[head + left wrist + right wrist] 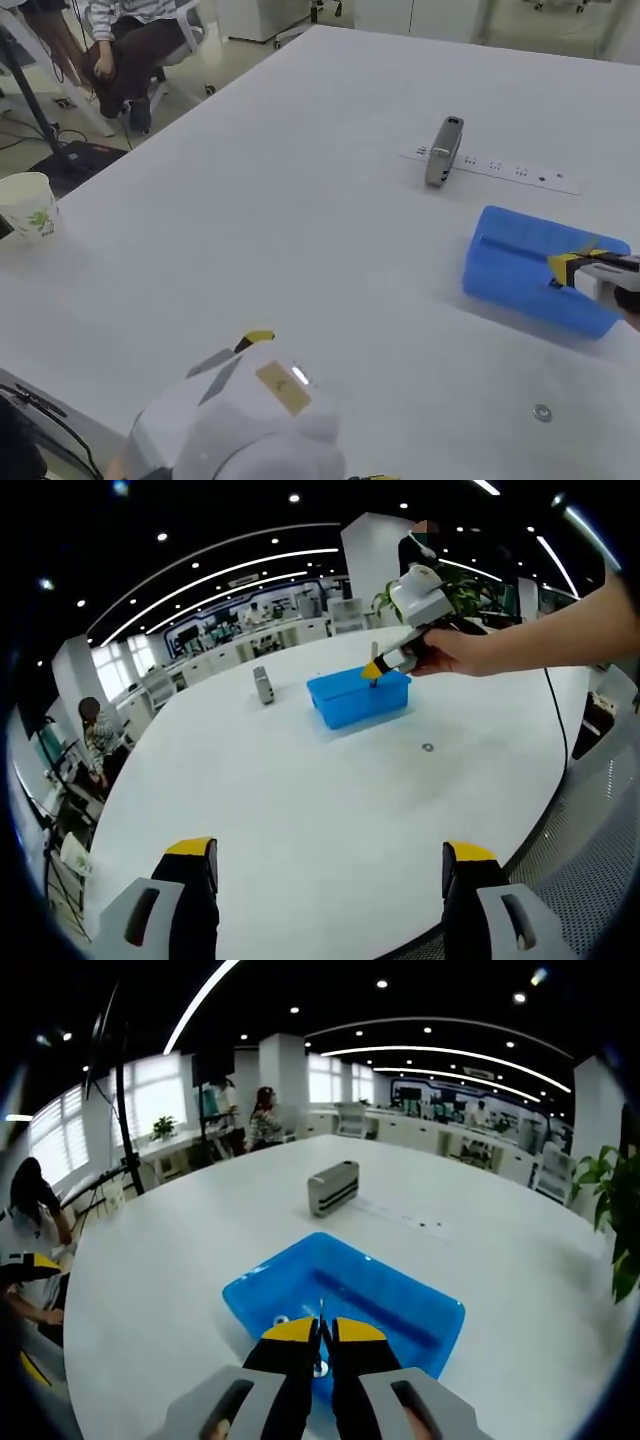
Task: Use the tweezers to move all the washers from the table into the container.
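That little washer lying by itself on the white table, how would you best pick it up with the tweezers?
Probably by its rim, from straight above. The washer lies flat on the table, so no edge stands up to pinch from the side. One tip of the tweezers could drop into the centre hole and the other outside the ring, then close.

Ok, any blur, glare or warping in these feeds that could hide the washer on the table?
Head view: soft even light, no glare, washer distinct on the table; the near left tool is out of focus. Left gripper view: fisheye bows the table edge, washer tiny but visible. Right gripper view: same bowing, ceiling lights curve; tweezers in the right tool and the blue container look sharp.
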The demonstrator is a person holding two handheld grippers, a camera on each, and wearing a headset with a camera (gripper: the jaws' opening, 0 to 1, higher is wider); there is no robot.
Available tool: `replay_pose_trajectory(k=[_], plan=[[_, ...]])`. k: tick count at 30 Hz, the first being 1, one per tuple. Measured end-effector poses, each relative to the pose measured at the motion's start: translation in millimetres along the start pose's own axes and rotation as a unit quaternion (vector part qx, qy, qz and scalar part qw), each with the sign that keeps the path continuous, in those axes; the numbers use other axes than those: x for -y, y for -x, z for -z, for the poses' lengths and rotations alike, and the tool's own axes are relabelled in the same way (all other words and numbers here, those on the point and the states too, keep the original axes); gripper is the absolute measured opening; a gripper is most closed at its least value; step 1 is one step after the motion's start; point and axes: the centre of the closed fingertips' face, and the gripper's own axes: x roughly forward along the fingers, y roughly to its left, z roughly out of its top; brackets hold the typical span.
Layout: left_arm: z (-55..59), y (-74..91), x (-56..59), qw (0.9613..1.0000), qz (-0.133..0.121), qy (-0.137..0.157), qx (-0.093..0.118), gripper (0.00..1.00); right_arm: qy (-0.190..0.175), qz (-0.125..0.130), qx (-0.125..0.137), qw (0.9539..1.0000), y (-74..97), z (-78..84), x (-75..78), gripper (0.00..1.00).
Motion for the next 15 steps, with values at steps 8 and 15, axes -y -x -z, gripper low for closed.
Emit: replay_pose_trajectory(k=[8,15], plan=[[0.3,0.0,1.5,1.0,0.003,-0.002,0.0,0.96,-0.012,-0.007,0.0,0.9999,3.2,-4.4,-3.0,0.02],[-0.8,1.0,1.2,1.0,0.001,-0.002,0.003,0.96,-0.002,-0.007,0.014,0.9999,17.9,-17.2,-6.1,0.02]])
